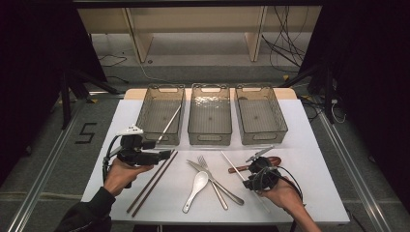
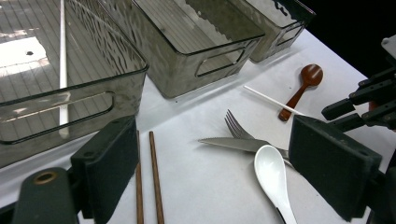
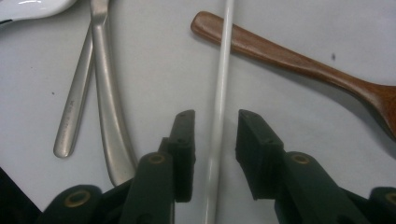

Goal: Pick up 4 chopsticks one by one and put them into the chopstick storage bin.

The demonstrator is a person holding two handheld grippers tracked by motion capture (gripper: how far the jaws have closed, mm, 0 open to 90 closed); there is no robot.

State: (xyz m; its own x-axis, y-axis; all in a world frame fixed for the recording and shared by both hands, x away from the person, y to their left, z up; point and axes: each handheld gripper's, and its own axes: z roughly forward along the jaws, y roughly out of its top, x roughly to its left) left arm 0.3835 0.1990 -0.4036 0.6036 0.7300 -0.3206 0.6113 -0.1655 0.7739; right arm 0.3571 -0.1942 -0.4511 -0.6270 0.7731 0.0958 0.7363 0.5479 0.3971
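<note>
On the white table, a white chopstick (image 1: 231, 164) (image 3: 222, 84) lies between the jaws of my right gripper (image 1: 250, 182) (image 3: 217, 126). There is a gap on each side, so the pads do not press on it. A brown wooden spoon (image 1: 241, 168) (image 3: 289, 58) lies just beyond the chopstick. My left gripper (image 1: 167, 154) (image 2: 219, 172) hovers wide open with nothing between its jaws, above two brown chopsticks (image 1: 152, 183) (image 2: 156, 182). A second white chopstick (image 1: 169, 124) (image 2: 63, 60) rests in the left bin (image 1: 145, 116).
Three smoky clear bins stand in a row at the back; the middle bin (image 1: 209, 136) and the right bin (image 1: 283, 121) hold nothing. A steel fork and knife (image 1: 212, 181) and a white ceramic spoon (image 1: 197, 186) lie mid-table. Cables run on the floor behind.
</note>
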